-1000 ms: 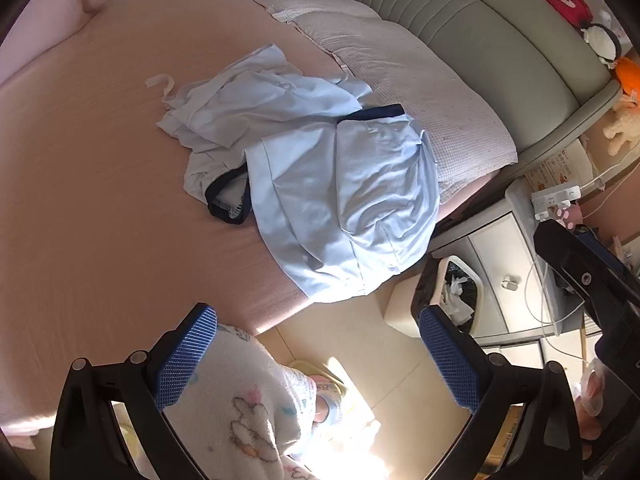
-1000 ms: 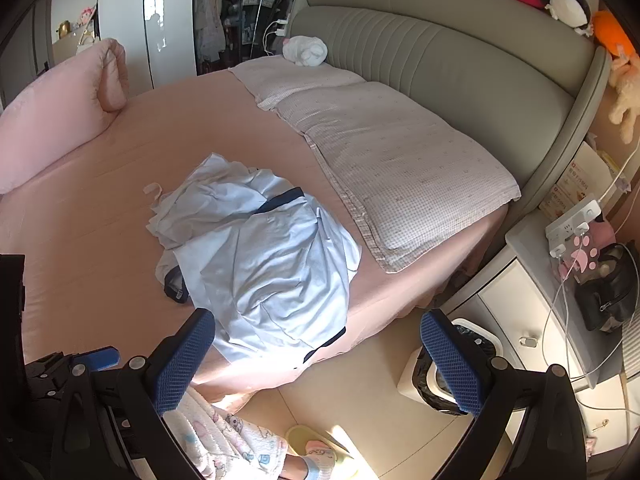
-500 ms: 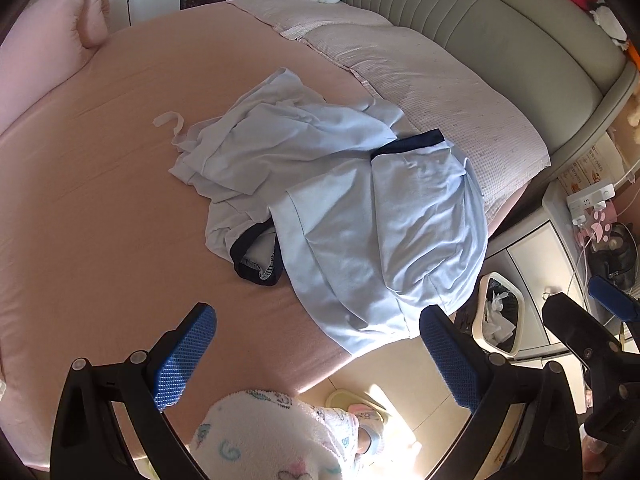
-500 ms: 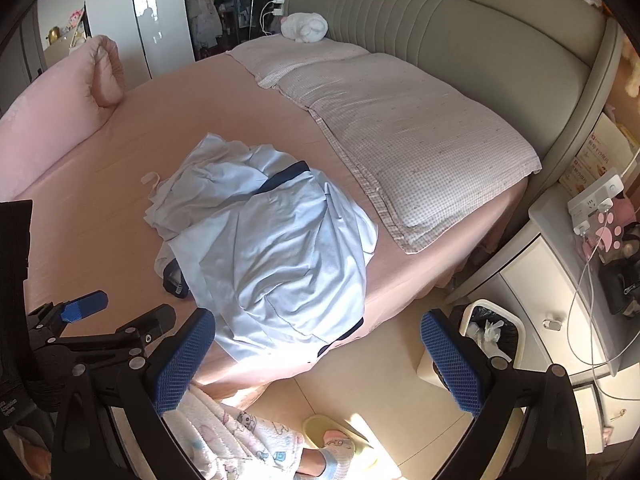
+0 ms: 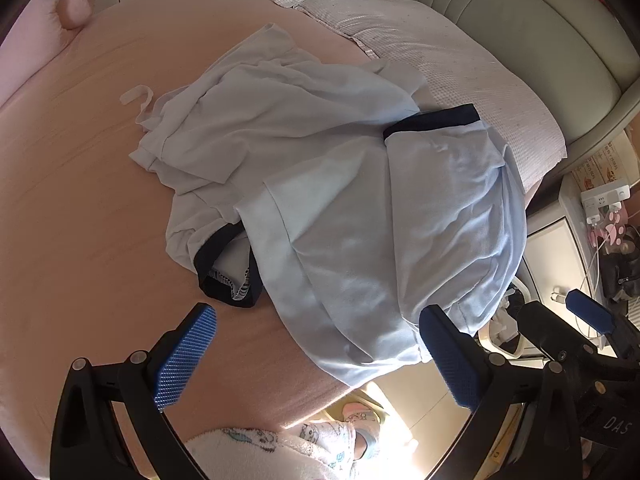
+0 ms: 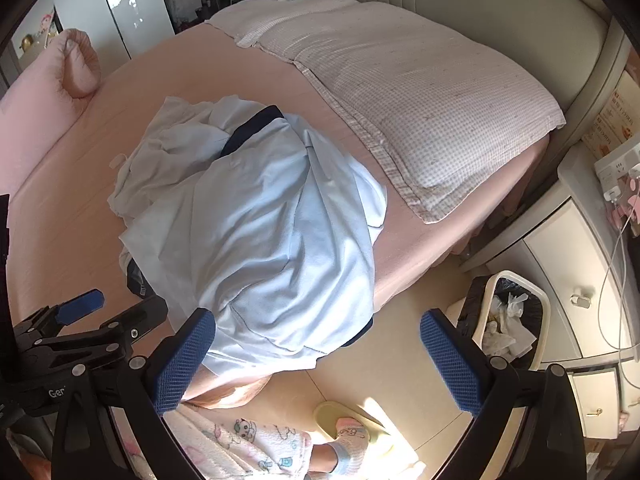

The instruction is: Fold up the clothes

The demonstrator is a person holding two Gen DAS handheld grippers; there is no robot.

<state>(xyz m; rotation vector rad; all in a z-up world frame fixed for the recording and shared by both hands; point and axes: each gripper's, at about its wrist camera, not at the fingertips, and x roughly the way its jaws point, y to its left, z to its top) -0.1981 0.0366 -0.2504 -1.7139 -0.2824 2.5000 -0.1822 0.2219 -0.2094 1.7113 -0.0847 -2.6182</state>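
Note:
A heap of light blue clothes with dark navy trim lies crumpled on the pink bed, its lower part hanging over the near edge. The same clothes fill the middle of the right wrist view. My left gripper hovers open just above the near edge of the heap, nothing between its blue pads. My right gripper is open too, above the hanging hem and the floor. The left gripper shows at the left of the right wrist view; the right gripper shows at the right of the left wrist view.
A checked pillow lies along the grey padded headboard. A pink cushion sits at the bed's far left. A lined waste bin and a white nightstand with cables stand to the right. The person's patterned trousers and slipper are below.
Both grippers have moved forward and down toward the heap of clothes, which now looks larger and nearer. Both stay open. The clothes have not moved.

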